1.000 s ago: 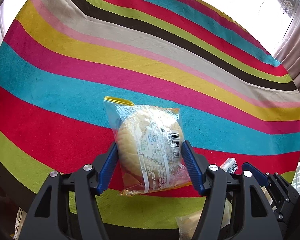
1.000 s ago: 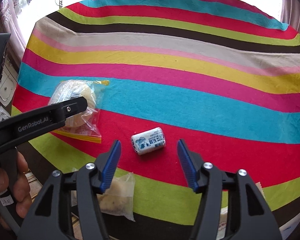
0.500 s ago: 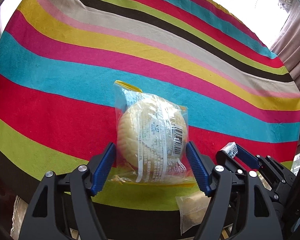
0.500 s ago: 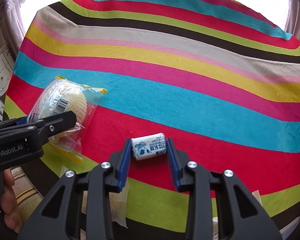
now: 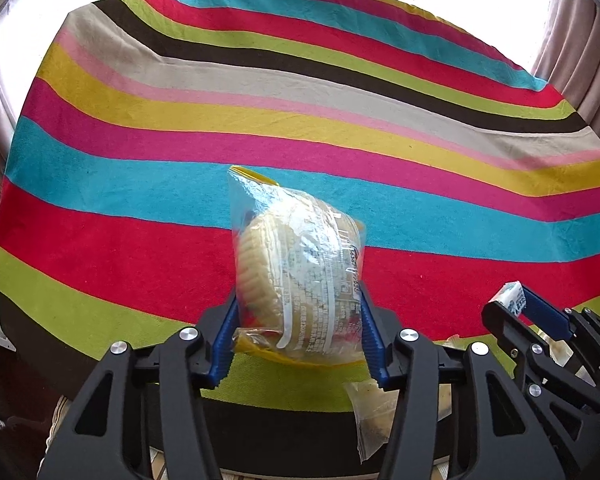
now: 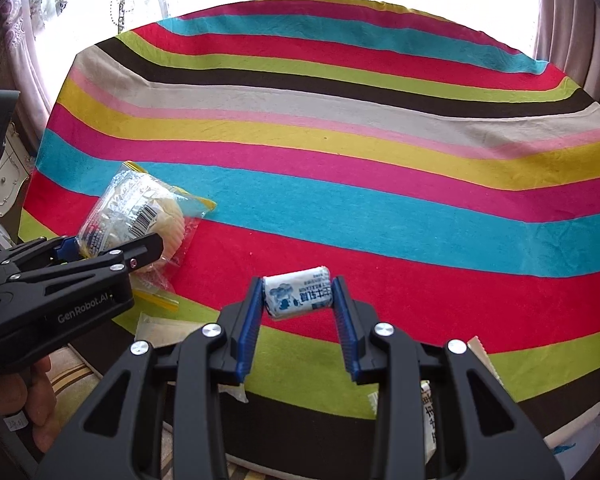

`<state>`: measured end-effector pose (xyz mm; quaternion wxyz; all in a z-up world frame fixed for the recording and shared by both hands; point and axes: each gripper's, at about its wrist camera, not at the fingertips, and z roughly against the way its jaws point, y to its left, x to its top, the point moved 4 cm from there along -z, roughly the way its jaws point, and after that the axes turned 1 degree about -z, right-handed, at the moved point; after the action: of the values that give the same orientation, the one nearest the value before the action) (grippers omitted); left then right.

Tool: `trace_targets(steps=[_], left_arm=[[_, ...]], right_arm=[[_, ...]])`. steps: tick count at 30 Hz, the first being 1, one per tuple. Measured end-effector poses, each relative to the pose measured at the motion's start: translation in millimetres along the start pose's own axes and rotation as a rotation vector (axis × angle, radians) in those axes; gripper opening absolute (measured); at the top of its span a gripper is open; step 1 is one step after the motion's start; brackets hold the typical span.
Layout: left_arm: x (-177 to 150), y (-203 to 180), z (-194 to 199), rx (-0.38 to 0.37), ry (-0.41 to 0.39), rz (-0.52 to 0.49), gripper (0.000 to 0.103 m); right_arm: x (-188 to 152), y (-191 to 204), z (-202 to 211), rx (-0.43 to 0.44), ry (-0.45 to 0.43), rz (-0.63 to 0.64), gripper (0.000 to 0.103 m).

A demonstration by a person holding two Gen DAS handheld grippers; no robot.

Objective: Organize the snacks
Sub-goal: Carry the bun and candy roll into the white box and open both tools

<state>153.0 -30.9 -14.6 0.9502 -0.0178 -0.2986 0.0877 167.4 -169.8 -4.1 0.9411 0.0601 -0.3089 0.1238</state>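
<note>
Your left gripper (image 5: 298, 334), jaws just closing, clamped the bun (image 5: 296, 276); your right (image 6: 298, 312) pinched the candy (image 6: 298, 296). Packets (image 5: 374, 408) lay at 6 o'clock on the cloth (image 5: 300, 120).

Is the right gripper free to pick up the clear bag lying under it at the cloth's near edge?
Probably not yet. The right gripper is shut on the white candy, so its jaws are occupied. The clear bag lies partly beneath its left finger, otherwise uncovered; the candy would need setting down first.
</note>
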Motion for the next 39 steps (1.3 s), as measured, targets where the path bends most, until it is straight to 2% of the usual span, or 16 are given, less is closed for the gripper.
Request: trace_targets(steps=[9, 20, 26, 31, 39], left_arm=[[-2.7, 3.1, 30.2, -0.014, -0.086, 0.041, 0.048], [-31.0, -34.4, 71.5, -0.109, -0.083, 0.008, 0.048], [-49.6, -76.7, 87.5, -0.159, -0.073, -0.067, 0.048], [-66.0, -123.2, 95.1, -0.193, -0.058, -0.171, 0.048], [-107.8, -203.6, 100.9, -0.258, -0.016, -0.366, 0.048]], right_arm=[[-10.3, -10.8, 26.3, -0.001, -0.035, -0.044, 0.035], [-35.3, -35.5, 61.7, -0.011, -0.048, -0.125, 0.035], [-54.3, -61.3, 83.8, -0.015, -0.059, -0.175, 0.035], [-71.5, -92.6, 102.5, -0.036, -0.074, -0.226, 0.035], [-126.0, -156.0, 132.0, -0.110, -0.056, -0.324, 0.035]])
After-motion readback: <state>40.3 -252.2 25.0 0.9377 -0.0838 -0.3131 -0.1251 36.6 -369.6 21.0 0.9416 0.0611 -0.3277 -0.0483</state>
